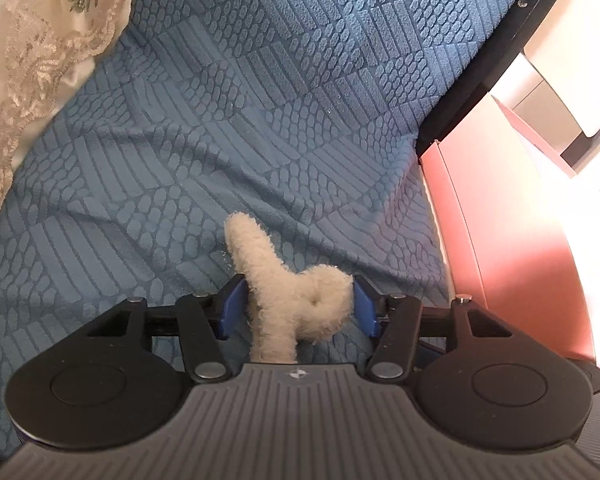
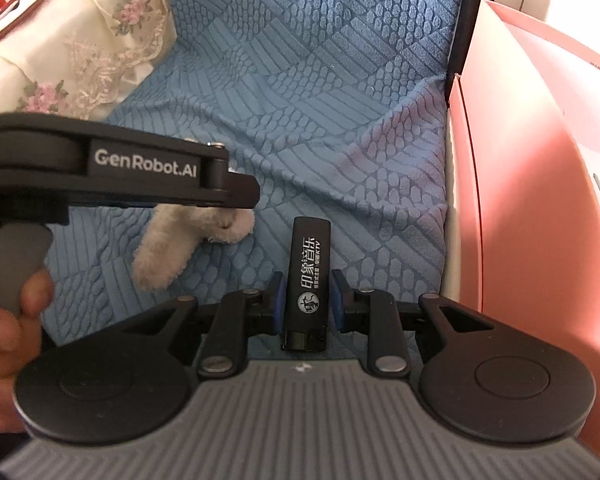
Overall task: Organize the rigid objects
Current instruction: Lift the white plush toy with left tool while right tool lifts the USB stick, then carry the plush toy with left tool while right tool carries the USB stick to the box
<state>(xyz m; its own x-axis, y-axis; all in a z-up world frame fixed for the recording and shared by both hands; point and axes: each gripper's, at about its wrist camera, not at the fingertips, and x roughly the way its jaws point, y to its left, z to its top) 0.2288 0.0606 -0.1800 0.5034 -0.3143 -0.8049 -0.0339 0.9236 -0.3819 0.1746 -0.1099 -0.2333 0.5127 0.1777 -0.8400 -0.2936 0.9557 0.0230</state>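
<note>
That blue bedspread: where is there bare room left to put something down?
The blue bedspread lies bare across its middle, between the lace floral cloth on one side and the pink box on the other. It is crowded near the grippers: the fluffy toy sits in the left gripper, the black lighter in the right gripper.

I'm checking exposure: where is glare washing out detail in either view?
Left wrist view: the pink box blows out to white at the right edge. Right wrist view: milder, the box keeps its colour; the hand at left is blurred.
</note>
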